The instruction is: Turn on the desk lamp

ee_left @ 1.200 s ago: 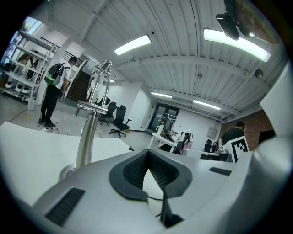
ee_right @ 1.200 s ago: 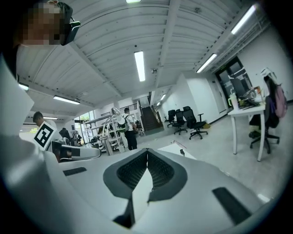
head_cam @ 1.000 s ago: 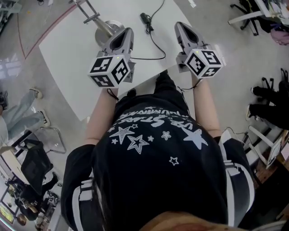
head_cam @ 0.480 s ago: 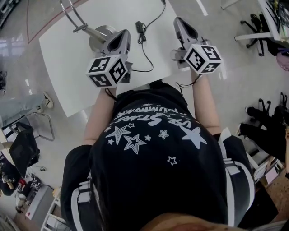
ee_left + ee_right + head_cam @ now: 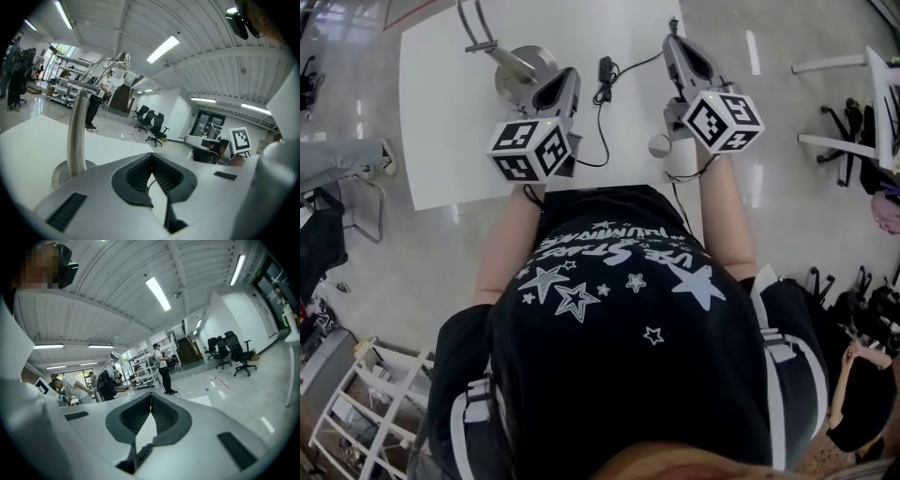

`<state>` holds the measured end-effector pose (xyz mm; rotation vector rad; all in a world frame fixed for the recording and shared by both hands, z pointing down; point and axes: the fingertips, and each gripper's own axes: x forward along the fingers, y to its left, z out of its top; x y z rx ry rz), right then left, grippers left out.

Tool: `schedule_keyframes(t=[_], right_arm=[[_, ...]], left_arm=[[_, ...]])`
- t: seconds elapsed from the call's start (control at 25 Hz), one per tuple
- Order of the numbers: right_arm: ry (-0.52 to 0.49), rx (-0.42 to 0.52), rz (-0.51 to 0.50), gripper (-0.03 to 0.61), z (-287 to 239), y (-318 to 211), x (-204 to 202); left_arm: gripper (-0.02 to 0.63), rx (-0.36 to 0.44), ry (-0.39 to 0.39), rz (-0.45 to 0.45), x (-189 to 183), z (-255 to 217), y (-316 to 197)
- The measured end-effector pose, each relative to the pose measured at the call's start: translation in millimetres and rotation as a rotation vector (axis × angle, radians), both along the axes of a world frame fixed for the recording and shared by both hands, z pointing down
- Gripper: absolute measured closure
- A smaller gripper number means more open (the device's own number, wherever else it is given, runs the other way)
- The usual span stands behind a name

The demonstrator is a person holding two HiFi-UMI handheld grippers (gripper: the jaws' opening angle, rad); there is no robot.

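The silver desk lamp stands on the white table (image 5: pixel 441 141); its round base (image 5: pixel 523 67) carries a slanted pole (image 5: pixel 478 28). A black cable (image 5: pixel 598 131) with an inline switch (image 5: pixel 605 67) runs from it across the table. My left gripper (image 5: pixel 566 79) hovers just right of the base, shut and holding nothing. In the left gripper view the pole (image 5: pixel 77 131) rises at the left of the jaws and the lamp head (image 5: pixel 123 59) curves above. My right gripper (image 5: pixel 673 36) is over the table's right edge, shut and holding nothing. The right gripper view has the lamp head (image 5: pixel 115 356) far off.
The table's near edge runs just in front of the person's body and its right edge lies under my right gripper. Office chairs (image 5: pixel 853 141) stand on the floor at the right. A wire shelf (image 5: pixel 366 412) sits at lower left. People stand in the background (image 5: pixel 161 364).
Both grippers have shifted across the table, the right one further, and both turned somewhat. The left gripper now sits lower beside the lamp base. Both pairs of jaws stayed shut.
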<state>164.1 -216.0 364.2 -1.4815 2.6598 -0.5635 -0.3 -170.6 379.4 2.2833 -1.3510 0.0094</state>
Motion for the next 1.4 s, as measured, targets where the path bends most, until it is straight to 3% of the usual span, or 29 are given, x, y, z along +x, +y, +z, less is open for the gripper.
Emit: schedule_keyframes(t=[0.2, 0.44, 0.96, 1.4], right_arm=[[0.010, -0.016, -0.070, 0.572, 9.7, -7.1, -4.8], [0.003, -0.057, -0.086, 0.572, 27.1, 3.5, 8.3], [-0.001, -0.120, -0.097, 0.572, 56.4, 12.0, -2.8], [0.017, -0.164, -0.070, 0.572, 69.2, 2.6, -2.8]], left_arm=[[0.606, -0.044, 0.019, -0.059, 3.2, 18.7, -5.8], [0.606, -0.151, -0.016, -0.034, 24.4, 51.9, -1.9], [0.601, -0.319, -0.067, -0.012, 30.9, 107.4, -12.5], [0.437, -0.412, -0.100, 0.056, 43.4, 141.4, -24.1]])
